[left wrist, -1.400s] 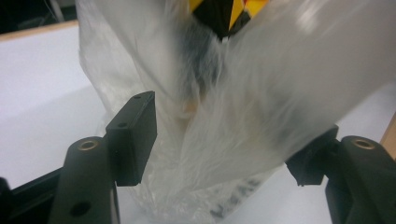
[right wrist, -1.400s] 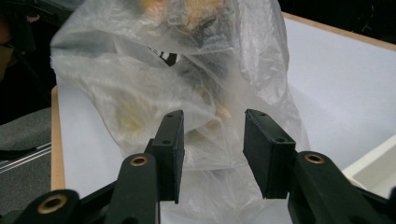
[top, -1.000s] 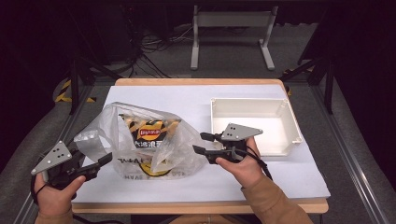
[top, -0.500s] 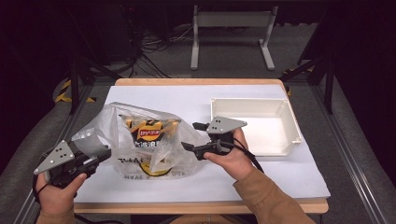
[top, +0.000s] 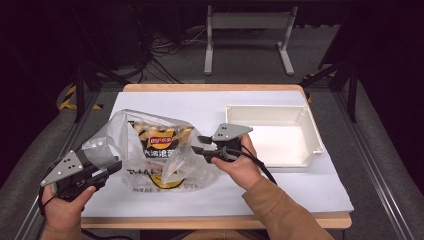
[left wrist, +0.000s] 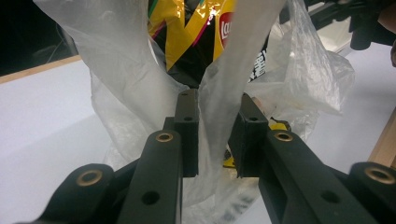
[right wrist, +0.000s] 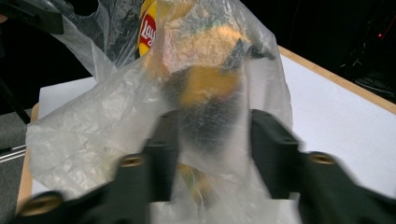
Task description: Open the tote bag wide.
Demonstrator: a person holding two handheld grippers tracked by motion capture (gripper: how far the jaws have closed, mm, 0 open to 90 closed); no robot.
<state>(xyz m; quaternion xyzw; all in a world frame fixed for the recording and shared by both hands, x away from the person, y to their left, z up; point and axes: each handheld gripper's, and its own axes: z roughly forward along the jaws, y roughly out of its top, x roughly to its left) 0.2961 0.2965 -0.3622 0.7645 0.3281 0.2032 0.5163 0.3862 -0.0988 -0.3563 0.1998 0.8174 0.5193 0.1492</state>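
Observation:
A clear plastic bag point(top: 145, 165) lies on the white table sheet with a yellow Lay's chip bag point(top: 160, 142) inside. At the lower left my left gripper point(top: 112, 167) holds the bag's handle strip point(top: 97, 150). In the left gripper view the strip point(left wrist: 224, 88) runs between the pads of the left gripper point(left wrist: 217, 140), whose jaws have just closed on it. My right gripper point(top: 196, 144) points left at the bag's right side. Its jaws have just been closing. In the blurred right gripper view they stand apart, with crumpled film point(right wrist: 93, 135) between the jaws of the right gripper point(right wrist: 212, 135).
A white rectangular tray point(top: 270, 111) stands on the table's right half, just behind my right hand. The white sheet point(top: 175, 102) covers most of the wooden tabletop. A metal stand and cables sit on the dark floor beyond the far edge.
My right gripper has moved left to the bag, and a flap of film now rises at its jaws. The left gripper stayed in place, and its jaws came together on the handle.

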